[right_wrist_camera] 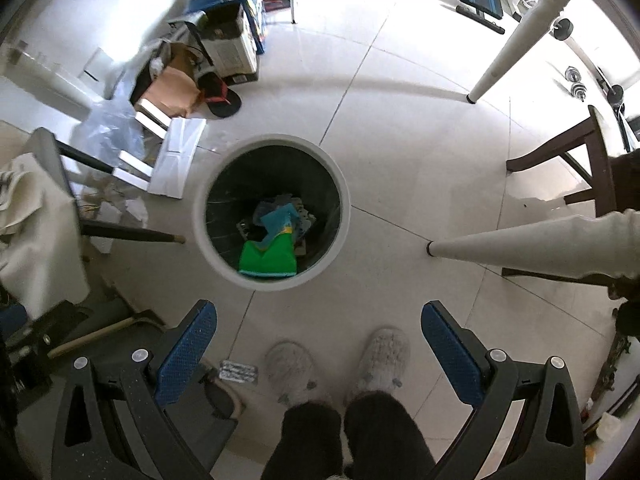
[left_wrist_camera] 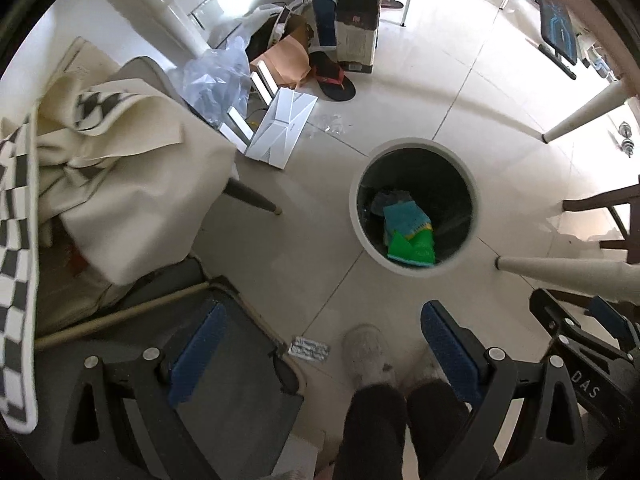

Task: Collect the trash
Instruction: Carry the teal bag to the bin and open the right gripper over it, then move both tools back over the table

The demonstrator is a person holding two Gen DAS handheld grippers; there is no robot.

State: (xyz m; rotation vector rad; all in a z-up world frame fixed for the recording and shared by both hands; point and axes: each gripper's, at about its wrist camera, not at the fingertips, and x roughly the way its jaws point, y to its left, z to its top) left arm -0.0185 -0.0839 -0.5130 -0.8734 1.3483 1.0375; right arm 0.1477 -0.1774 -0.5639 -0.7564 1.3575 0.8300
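A round white trash bin (left_wrist_camera: 356,216) (right_wrist_camera: 344,196) stands on the tiled floor, seen from above. Inside lie a green wrapper (left_wrist_camera: 412,250) (right_wrist_camera: 268,260) and a teal packet (left_wrist_camera: 404,218) (right_wrist_camera: 280,216). A silver blister pack (left_wrist_camera: 309,349) (right_wrist_camera: 239,371) lies on the floor near the chair. My left gripper (left_wrist_camera: 324,344) is open and empty, high above the floor, left of the bin. My right gripper (right_wrist_camera: 320,344) is open and empty, above the floor in front of the bin. The right gripper also shows at the left wrist view's right edge (left_wrist_camera: 580,332).
A grey chair (left_wrist_camera: 240,400) draped with cream cloth (left_wrist_camera: 120,184) stands left. White boxes (left_wrist_camera: 284,128), plastic wrap (left_wrist_camera: 216,76), a sandal (left_wrist_camera: 334,80) and a blue carton (left_wrist_camera: 348,20) clutter the far left. White table legs (right_wrist_camera: 500,56) (right_wrist_camera: 520,248) and a dark chair (right_wrist_camera: 592,160) stand right. Slippered feet (right_wrist_camera: 384,356) stand below.
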